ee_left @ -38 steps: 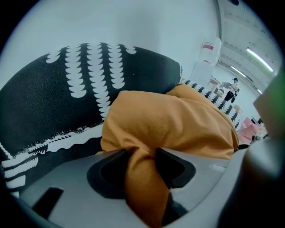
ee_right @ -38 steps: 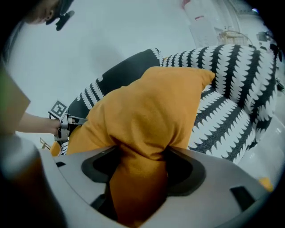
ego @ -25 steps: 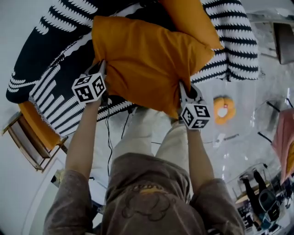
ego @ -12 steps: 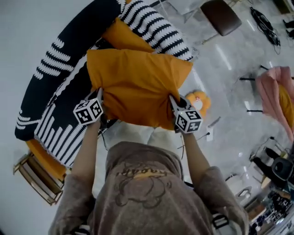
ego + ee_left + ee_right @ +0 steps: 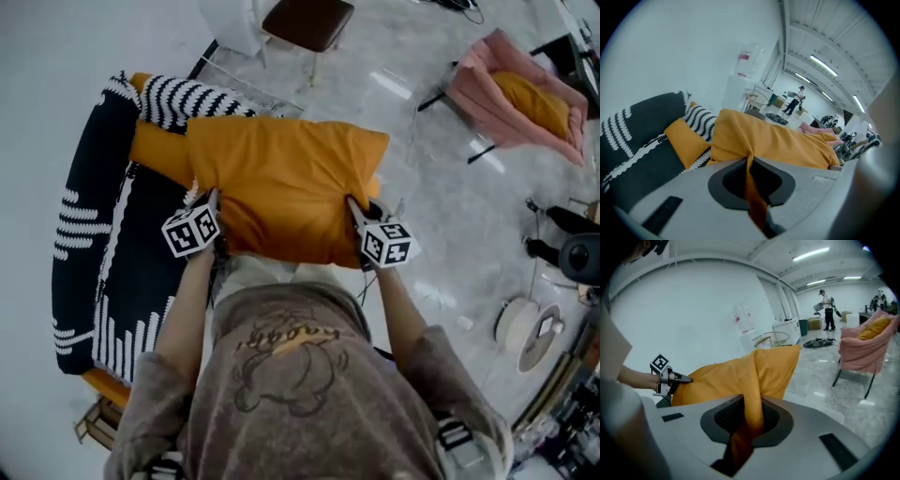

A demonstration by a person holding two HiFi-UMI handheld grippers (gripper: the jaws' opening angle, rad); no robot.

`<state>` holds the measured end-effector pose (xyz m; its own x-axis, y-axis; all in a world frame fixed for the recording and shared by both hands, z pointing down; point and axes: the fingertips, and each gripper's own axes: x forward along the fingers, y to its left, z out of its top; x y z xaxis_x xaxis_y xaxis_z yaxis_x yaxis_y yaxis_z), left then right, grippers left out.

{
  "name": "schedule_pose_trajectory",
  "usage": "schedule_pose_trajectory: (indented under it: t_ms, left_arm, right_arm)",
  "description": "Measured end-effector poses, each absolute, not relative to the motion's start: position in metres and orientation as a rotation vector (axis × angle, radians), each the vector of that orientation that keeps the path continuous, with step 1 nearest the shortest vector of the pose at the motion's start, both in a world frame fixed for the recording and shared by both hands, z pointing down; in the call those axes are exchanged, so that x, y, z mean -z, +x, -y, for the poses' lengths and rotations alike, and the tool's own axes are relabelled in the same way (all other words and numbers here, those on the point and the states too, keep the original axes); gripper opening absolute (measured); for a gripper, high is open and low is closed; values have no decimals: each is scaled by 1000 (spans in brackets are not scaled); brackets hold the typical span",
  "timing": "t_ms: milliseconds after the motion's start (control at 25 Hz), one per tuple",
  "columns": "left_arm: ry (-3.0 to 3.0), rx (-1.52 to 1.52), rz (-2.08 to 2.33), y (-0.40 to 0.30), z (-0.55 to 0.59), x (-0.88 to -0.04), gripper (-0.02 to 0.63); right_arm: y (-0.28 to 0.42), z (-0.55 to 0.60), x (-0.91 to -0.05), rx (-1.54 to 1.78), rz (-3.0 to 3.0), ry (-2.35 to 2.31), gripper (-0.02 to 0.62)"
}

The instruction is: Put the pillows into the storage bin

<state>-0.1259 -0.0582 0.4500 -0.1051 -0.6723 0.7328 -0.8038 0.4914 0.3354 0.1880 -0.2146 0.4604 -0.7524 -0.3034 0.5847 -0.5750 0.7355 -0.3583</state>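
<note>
Between the two grippers, in the head view, an orange pillow (image 5: 281, 187) is held stretched crosswise in front of the person. Its long axis runs from one pair of jaws to the other. The left gripper (image 5: 212, 201) pinches the near left corner and the right gripper (image 5: 357, 208) the near right corner. The bulk of the pillow lies ahead of both, away from the person, and neither hand is nearer than the other. Just beyond it, a second orange pillow (image 5: 155, 155) rests on a black-and-white striped blanket (image 5: 89, 244).

Left gripper view: the jaws are pressed tight together on a thin fold of orange fabric. The pillow spreads forward and to the right of them.

Right gripper view: the jaws stand narrowly apart, clamped on a thicker bunch of the same fabric. The pillow runs forward and to the left, ending at the left gripper on its far side. Past the pillow's tip stands a wire basket (image 5: 776, 339); I cannot tell whether it is the storage bin.

The coming move likely depends on both hands travelling together, keeping the pillow's long side lined up with the bin's opening.
</note>
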Motion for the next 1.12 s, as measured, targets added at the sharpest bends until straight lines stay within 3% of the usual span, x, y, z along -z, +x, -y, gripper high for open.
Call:
schedule_pose_trajectory:
  t_ms: [280,520,800,1120]
  left_arm:
    - [1391,-256,1714,7,176,-450,9]
    - [1500,-341,1553,84,233,-475,9]
    - [1534,-427,1447,108,278,-515,9]
    - [1475,-490,1399,92,316,-625,9]
  right_arm:
    - [340,280,-457,-785,2386,904,53]
    - [427,290,-472,-843,2269,1139,57]
    - [456,303,-515,-912,2153,1245,63]
    - [441,327,-622,-974,2058,1257,64]
